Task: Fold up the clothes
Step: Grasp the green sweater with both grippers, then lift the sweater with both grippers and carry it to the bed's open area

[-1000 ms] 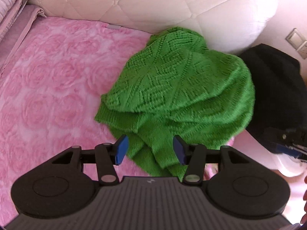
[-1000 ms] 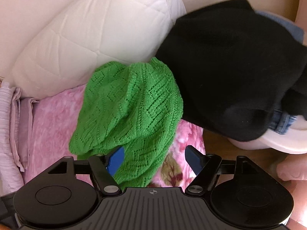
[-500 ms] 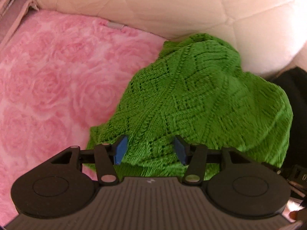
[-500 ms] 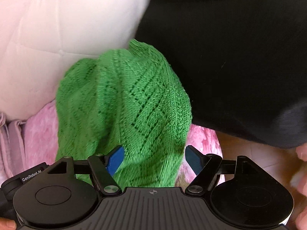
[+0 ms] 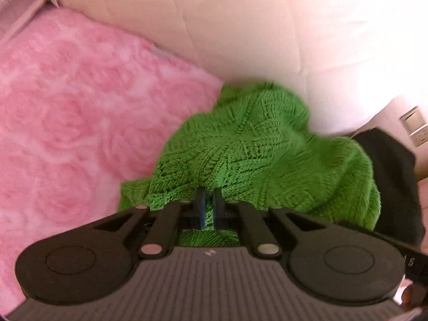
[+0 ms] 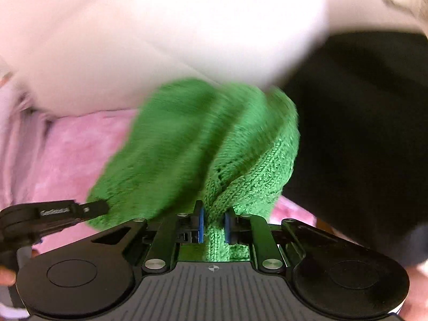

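A green knitted sweater (image 5: 267,155) lies bunched on the pink rose-patterned bedspread (image 5: 67,107), against a white quilted pillow (image 5: 240,26). My left gripper (image 5: 209,200) sits at the sweater's near edge. Its jaws are closing, the blue pads almost together and their tips buried in a thin fold of the knit. In the right wrist view the same sweater (image 6: 200,139) is blurred. My right gripper (image 6: 214,219) is closing on a bunched strip of the knit, and both pads press on it. The left gripper's body (image 6: 53,214) shows at the left of the right wrist view.
A black garment (image 6: 361,133) lies heaped right of the sweater, touching it, and also shows in the left wrist view (image 5: 390,176). The white pillow (image 6: 160,40) fills the back. A wall socket (image 5: 416,125) is at the far right. Bare pink bedspread (image 6: 80,147) stretches left.
Both grippers have moved forward and down onto the sweater. Both stood wide open half a second ago; now each has closed on the green knit.
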`<state>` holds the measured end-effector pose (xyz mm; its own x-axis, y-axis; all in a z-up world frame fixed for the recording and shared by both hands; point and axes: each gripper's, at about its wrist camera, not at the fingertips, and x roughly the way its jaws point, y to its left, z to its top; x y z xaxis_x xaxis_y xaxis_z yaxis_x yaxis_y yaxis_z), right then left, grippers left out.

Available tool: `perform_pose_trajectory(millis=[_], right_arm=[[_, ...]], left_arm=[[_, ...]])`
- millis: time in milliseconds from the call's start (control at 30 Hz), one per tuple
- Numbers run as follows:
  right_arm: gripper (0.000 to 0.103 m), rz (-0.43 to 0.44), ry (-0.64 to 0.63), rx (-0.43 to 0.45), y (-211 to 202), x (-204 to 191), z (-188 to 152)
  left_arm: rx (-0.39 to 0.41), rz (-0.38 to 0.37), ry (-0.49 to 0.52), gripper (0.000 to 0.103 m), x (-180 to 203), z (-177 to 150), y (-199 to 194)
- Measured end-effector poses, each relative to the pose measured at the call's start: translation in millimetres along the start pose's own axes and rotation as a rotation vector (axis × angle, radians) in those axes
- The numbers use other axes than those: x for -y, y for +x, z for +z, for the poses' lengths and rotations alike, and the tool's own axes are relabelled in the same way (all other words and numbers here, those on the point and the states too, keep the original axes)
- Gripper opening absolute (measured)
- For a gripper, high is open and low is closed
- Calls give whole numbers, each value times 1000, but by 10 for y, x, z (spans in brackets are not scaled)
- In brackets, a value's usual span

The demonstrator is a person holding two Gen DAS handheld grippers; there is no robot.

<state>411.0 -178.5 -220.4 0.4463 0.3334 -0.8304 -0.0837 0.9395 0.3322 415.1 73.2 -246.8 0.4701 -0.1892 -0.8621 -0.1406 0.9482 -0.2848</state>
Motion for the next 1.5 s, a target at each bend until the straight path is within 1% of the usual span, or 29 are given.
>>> perform_pose_trajectory(millis=[67, 167, 267, 333, 433, 533, 600, 633, 667, 767, 833, 933, 1000, 1067, 1167, 1233, 1300, 1333, 1367, 1400, 1433, 1467, 1500], right_arm=[[12, 61, -54, 30, -188, -181, 25], [12, 143, -141, 73, -503, -461, -14], [11, 241, -224, 115, -827, -751, -68], [11, 309, -270, 135, -1071, -933, -183], [11, 409, -351, 151, -1441, -1258, -401], [11, 517, -428, 149, -1794, -1600, -658], [11, 569, -447, 150, -1965, -1845, -819], [11, 608, -462, 145, -2042, -2008, -919], [11, 642, -473, 136, -2100, -2147, -1008], [11, 750, -481, 79, -2155, -2636, -1266], [10, 813, -500, 19, -2182, -3002, -1478], [6, 906, -557, -84, -2305, -3593, -1931], [6, 961, -634, -110, -2486, -3937, -2347], [6, 1015, -714, -133, -2675, -4275, -2773], [6, 1100, -743, -120, -2950, -4611, -3147], [6, 1129, -744, -67, -3153, -4779, -3261], [7, 1123, -740, -63, -3264, -4896, -3344], [12, 1100, -772, -93, -3293, -4962, -3418], [27, 1052, -838, -141, -3276, -5024, -3511], [37, 988, -907, -161, -3261, -5019, -3649], [52, 921, -974, -175, -3248, -5001, -3796], [54, 852, -1040, -188, -3235, -4983, -3943], [54, 823, -1073, -212, -3181, -4903, -4036]], left_arm=[[47, -3, -7, 2, -61, -31, -280], [145, 0, -63, 2, -211, -168, -828], [234, 15, -143, 1, -430, -404, -1390], [286, 30, -187, 1, -568, -577, -1739], [378, 81, -261, 0, -791, -944, -2356], [471, 133, -336, 0, -1008, -1348, -2967], [535, 179, -381, 0, -1151, -1665, -3399], [559, 197, -394, 0, -1218, -1821, -3606], [601, 225, -416, 0, -1289, -2018, -3862], [745, 285, -442, 0, -1447, -2517, -4567], [806, 355, -464, 0, -1547, -2815, -5048], [832, 473, -525, 0, -1718, -3293, -5588], [832, 540, -574, 0, -1818, -3627, -5884], [830, 573, -629, 0, -1888, -3960, -6067], [816, 616, -709, 0, -2014, -4483, -6304], [812, 626, -761, 0, -2103, -4799, -6402], [784, 641, -812, 0, -2187, -5037, -6465], [770, 648, -837, 0, -2237, -5155, -6504], [758, 646, -862, 0, -2271, -5268, -6545], [741, 638, -883, 0, -2277, -5387, -6529], [721, 632, -898, 0, -2260, -5469, -6503], [692, 632, -907, 0, -2249, -5524, -6466], [663, 632, -915, 0, -2240, -5576, -6427]])
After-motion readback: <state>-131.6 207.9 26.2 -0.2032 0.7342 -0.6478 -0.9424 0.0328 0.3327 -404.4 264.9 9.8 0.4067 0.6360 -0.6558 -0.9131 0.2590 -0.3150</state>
